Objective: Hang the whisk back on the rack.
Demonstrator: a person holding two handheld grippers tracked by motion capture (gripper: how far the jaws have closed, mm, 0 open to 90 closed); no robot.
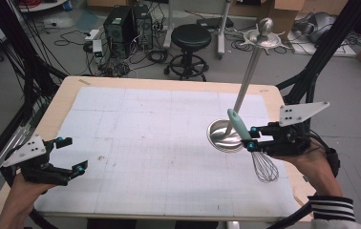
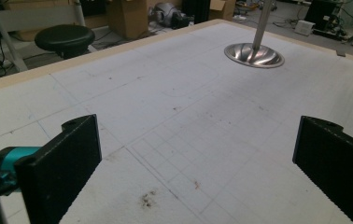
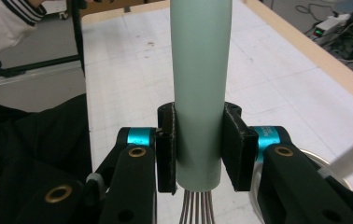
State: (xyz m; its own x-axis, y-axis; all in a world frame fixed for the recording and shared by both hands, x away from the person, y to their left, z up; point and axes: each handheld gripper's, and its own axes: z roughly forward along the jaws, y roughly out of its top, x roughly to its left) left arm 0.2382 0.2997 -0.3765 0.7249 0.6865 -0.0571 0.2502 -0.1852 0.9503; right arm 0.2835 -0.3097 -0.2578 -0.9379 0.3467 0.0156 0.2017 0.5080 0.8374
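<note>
1. Nearest the camera, the right hand-held gripper [image 3: 198,149] is clamped on the mint handle of the whisk [image 1: 245,143], pads squeezing it from both sides just above where the wires begin.
2. From the high view the whisk hangs at the right of the desk [image 1: 64,95], handle up and leaning toward the far left, wire head [image 1: 265,167] down and off the surface, just right of the stand [image 1: 245,81] and its round base [image 1: 219,138].
3. At the near left, the left hand-held gripper [image 1: 69,155] has its jaws wide apart with nothing between them, low over the desk and well apart from the whisk.
4. Judged from this, the step is carrying the whisk up to the stand's hooks [image 1: 264,40].
5. To do it well: keep the squeeze firm, hold the whisk upright so the head doesn't swing, and clear the pole on the way up.
6. Release only once the whisk hangs on a hook.
</note>
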